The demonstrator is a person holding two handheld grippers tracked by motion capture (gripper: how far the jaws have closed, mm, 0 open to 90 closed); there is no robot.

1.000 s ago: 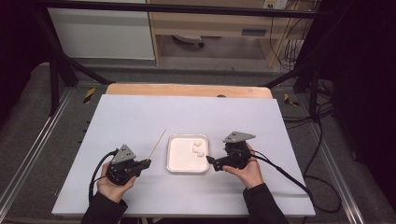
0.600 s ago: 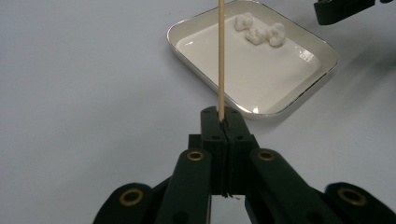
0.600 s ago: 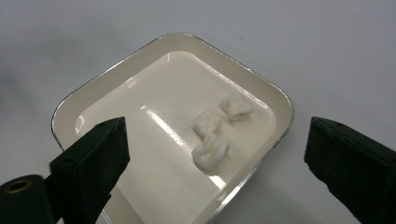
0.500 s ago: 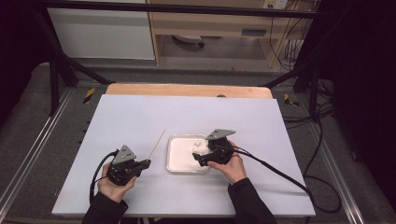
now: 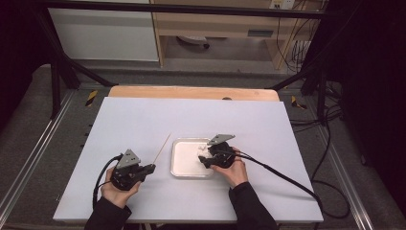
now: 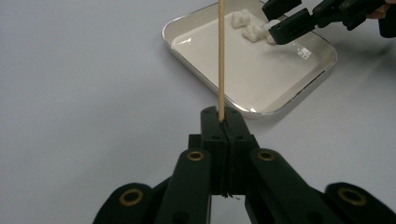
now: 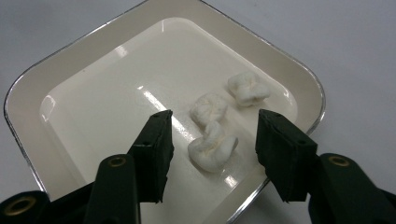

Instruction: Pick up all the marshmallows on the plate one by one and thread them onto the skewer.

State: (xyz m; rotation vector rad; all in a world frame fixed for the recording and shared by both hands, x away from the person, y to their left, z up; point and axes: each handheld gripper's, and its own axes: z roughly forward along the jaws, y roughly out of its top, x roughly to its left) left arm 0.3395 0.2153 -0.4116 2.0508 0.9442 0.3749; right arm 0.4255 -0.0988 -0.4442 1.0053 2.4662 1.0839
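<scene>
Over tray point(image 7: 28, 98): right gripper point(image 7: 212, 140) closing, jaws astride marshmallow point(image 7: 212, 145), untouched; left gripper point(image 6: 220, 122) clamped on skewer point(image 6: 221, 56).

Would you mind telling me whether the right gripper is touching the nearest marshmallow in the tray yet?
Apart. The right gripper view shows the right gripper straddling the nearest marshmallow, jaws just closing, with tray floor visible on both sides.

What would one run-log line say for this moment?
left gripper: shut on skewer | right gripper: jaws just closing around marshmallow, not yet gripping | tray: three marshmallows
</scene>
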